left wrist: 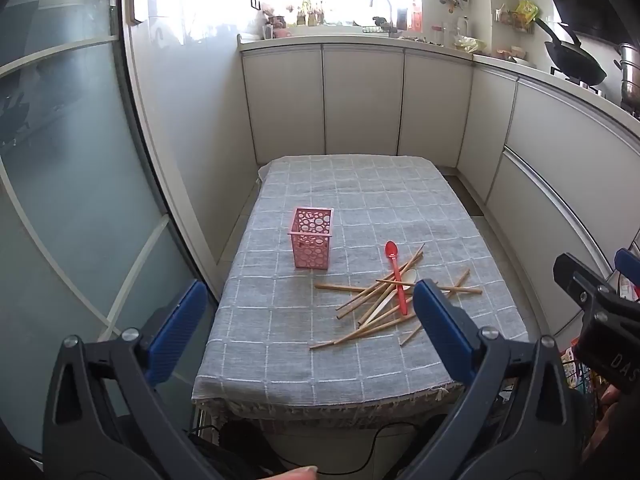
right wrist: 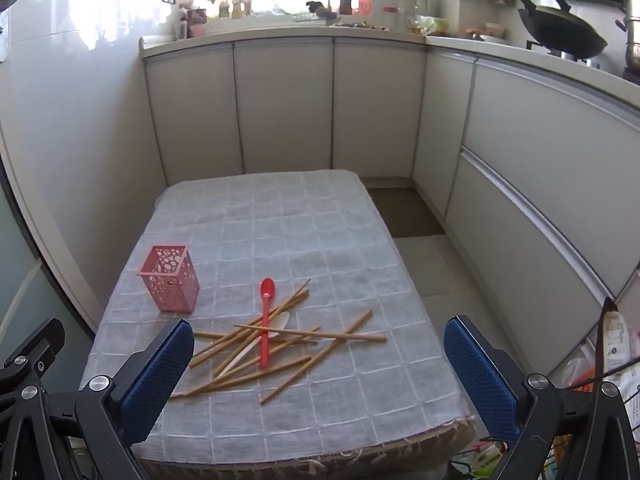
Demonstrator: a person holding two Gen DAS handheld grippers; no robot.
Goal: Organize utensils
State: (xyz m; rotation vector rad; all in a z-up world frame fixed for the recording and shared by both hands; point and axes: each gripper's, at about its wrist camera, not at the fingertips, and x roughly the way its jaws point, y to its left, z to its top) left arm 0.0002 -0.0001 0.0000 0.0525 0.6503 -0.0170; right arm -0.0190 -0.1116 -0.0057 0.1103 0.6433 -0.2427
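Observation:
A pink perforated utensil holder (left wrist: 311, 238) (right wrist: 170, 278) stands upright and empty on the grey checked tablecloth (left wrist: 360, 200) (right wrist: 280, 220). To its right lies a loose pile of wooden chopsticks (left wrist: 384, 300) (right wrist: 280, 348) with a red spoon (left wrist: 396, 272) (right wrist: 265, 320) on top and a white spoon (left wrist: 400, 286) (right wrist: 276, 326) partly under them. My left gripper (left wrist: 312, 316) is open and empty, above the table's near edge. My right gripper (right wrist: 316, 360) is open and empty, just short of the pile; it also shows at the right edge of the left wrist view (left wrist: 592, 292).
White kitchen cabinets (right wrist: 280, 108) wrap the back and right, with a sink, bottles and a black wok (right wrist: 560, 32) on the counter. A glass door (left wrist: 60, 160) stands at the left. Bags and packages (right wrist: 616, 356) sit at the right of the table.

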